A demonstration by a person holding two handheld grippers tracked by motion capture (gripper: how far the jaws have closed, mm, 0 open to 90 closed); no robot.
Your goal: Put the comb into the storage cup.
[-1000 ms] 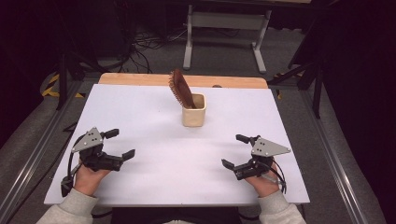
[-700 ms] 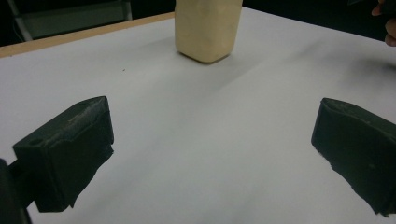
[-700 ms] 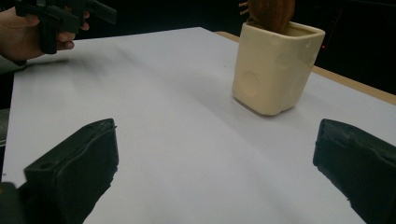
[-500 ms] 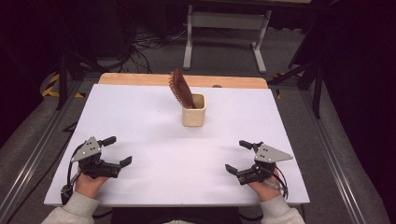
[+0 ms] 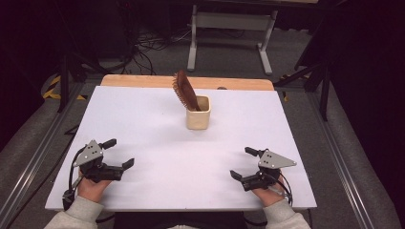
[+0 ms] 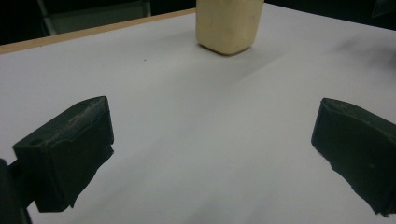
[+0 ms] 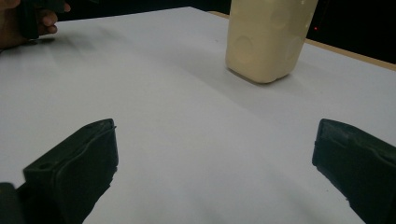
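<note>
Currently nothing is held: left gripper [image 5: 118,153] and right gripper [image 5: 242,163] are spread wide. Ahead of both, well apart, the brush [image 5: 185,90] is leaned in the cup [image 5: 198,113]. Judged light, stiff; best gripped across the exposed head.

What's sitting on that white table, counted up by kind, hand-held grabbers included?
Cream square holder cups: 1
Brown hairbrushes standing tilted in the cup: 1
Black two-jaw grippers, both open and empty: 2, the left gripper and the right gripper
Total: 4
</note>
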